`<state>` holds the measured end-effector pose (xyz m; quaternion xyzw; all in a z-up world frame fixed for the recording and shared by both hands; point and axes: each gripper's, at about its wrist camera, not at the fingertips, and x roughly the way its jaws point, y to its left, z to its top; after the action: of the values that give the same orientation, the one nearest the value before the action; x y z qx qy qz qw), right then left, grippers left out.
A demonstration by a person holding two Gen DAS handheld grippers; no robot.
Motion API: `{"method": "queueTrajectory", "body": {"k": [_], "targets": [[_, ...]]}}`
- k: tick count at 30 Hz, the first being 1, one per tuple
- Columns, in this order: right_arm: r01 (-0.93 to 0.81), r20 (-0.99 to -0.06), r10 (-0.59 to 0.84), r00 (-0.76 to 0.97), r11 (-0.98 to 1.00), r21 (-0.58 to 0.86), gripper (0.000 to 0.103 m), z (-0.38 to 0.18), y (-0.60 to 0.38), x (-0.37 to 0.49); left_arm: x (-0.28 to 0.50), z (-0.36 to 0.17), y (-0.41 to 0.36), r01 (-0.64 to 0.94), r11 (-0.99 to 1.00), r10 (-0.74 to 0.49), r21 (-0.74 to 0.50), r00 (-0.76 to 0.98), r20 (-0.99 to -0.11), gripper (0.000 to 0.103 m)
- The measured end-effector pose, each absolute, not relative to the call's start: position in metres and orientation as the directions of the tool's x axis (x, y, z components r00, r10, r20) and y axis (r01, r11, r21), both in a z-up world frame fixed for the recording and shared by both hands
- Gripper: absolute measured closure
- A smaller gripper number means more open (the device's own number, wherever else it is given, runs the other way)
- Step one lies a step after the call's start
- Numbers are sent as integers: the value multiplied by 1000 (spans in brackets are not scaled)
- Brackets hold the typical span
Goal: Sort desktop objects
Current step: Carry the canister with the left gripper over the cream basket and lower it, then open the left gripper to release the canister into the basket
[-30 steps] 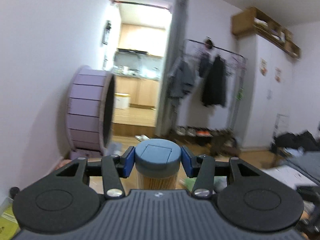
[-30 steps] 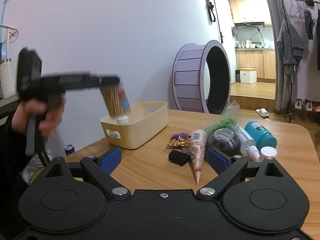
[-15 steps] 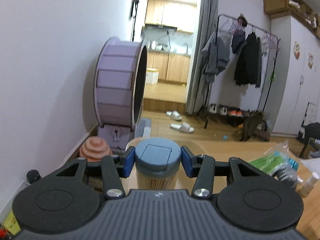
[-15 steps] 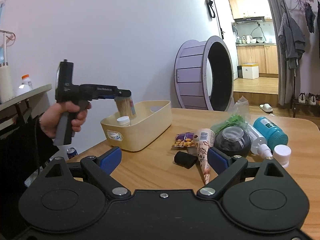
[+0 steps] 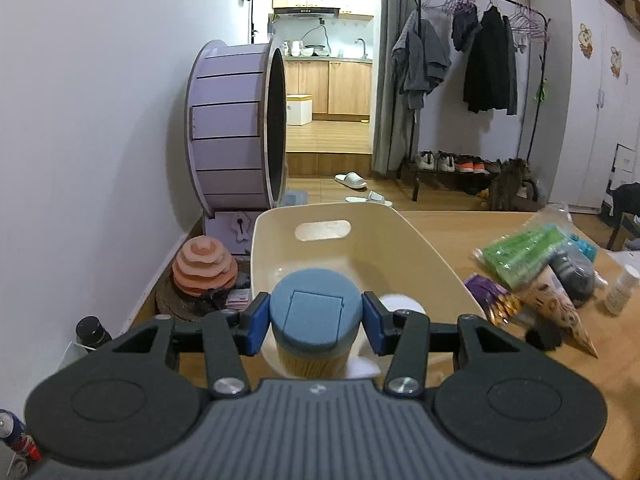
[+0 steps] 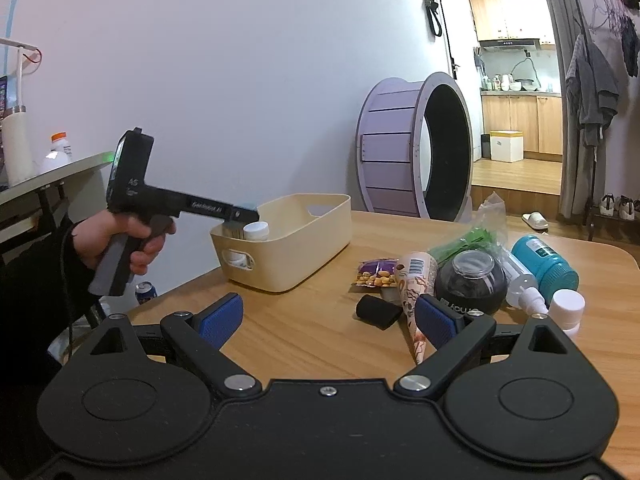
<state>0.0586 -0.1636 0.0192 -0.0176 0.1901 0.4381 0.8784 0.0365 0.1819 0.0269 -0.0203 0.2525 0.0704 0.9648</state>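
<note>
- My left hand-held gripper (image 5: pixel 316 322) is clamped on the toothpick jar (image 5: pixel 311 330), its blue pads pressing the blue-grey lid from both sides.
- The jar sits upright at the near end of the cream bin (image 5: pixel 424 248), partly below the rim as the right wrist view shows it, just beside a white-capped bottle (image 5: pixel 400 303) already inside.
- My right hand-held gripper (image 6: pixel 327 318) hangs above the tabletop (image 6: pixel 304 332) with its jaws wide apart, holding nothing.
- Right of the bin lies the unsorted cluster: a snack packet (image 6: pixel 374 276), a patterned paper cone (image 6: pixel 414 300), a small black block (image 6: pixel 378 311), a dark round jar (image 6: pixel 470 282), a teal bottle (image 6: pixel 546 264) and a green bag (image 6: pixel 466 242).
- A white cap (image 6: pixel 567 303) is at the cluster's right edge.
</note>
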Motion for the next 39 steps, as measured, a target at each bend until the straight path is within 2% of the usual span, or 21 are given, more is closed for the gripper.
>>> {"method": "queueTrajectory", "body": {"k": [4, 9, 13, 21, 26, 33, 39], "targets": [[-785, -345, 771, 536, 605, 134, 10, 21, -163, 56, 28, 33, 180, -157, 988, 137, -4, 873, -469, 55], [-791, -343, 776, 529, 597, 131, 10, 22, -161, 54, 34, 23, 187, -176, 984, 139, -31, 861, -490, 51], [-791, -343, 776, 529, 598, 132, 10, 22, -161, 54, 34, 29, 191, -187, 981, 138, -60, 875, -464, 49], [-777, -328, 770, 547, 613, 145, 10, 24, -166, 58, 18, 41, 176, -133, 980, 63, -146, 910, -410, 45], [-773, -324, 776, 541, 611, 171, 6, 23, -166, 63, 5, 37, 153, -90, 981, 8, -175, 907, -421, 37], [-770, -345, 778, 526, 607, 194, 4, 19, -159, 67, -5, 18, 142, -134, 979, 48, -151, 881, -471, 32], [-787, -327, 793, 514, 588, 189, 3, 27, -149, 68, -16, 20, 145, -140, 976, 50, -169, 892, -449, 30]]}}
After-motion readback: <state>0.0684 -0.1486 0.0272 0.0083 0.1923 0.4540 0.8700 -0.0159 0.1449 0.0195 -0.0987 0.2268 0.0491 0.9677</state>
